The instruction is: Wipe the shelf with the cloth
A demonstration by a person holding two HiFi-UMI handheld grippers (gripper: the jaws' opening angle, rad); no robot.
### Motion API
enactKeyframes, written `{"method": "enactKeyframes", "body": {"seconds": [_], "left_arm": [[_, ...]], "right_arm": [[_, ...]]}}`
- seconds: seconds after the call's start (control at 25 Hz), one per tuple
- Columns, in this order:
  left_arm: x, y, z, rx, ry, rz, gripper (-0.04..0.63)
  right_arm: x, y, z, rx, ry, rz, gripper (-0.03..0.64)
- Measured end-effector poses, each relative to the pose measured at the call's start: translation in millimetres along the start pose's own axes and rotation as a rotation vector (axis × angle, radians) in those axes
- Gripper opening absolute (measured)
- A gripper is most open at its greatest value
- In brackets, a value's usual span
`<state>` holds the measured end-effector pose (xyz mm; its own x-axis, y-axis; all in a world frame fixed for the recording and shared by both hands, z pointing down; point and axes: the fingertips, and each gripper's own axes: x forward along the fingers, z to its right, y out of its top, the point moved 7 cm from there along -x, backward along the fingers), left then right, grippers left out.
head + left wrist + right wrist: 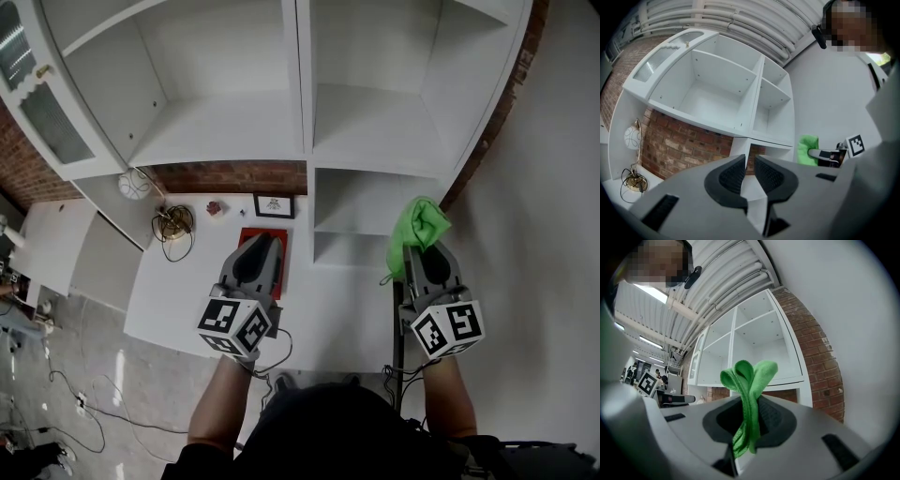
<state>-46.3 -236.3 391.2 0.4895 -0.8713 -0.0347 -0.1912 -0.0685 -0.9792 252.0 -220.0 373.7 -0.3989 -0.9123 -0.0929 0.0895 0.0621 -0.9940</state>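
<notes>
A bright green cloth (419, 225) sticks up from my right gripper (420, 255), which is shut on it; its folded end (750, 378) fans out above the jaws and a tail hangs below. The white shelf unit (225, 131) with several bare compartments stands ahead against a brick wall. The right gripper is held in front of its lower right compartment, apart from it. My left gripper (255, 265) hovers over the low white counter left of that, jaws close together and holding nothing (750, 161). From the left gripper view the cloth (807, 149) shows at the right.
On the white counter (178, 281) below the shelves lie a red flat item (279, 272), a small framed picture (273, 205), a coiled cable on a brass base (173, 222) and a white ball lamp (134, 185). A glazed cabinet door (37, 103) hangs open at left. A white wall (553, 234) runs along the right.
</notes>
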Motion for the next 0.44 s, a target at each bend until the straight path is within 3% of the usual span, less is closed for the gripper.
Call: {"method": "enactKeyframes", "body": {"seconds": [0.44], "left_arm": [[-13, 0, -9, -0.015, -0.009, -0.001, 0.057]], "right_arm": [[-4, -1, -15, 0.001, -0.009, -0.007, 0.057]]}}
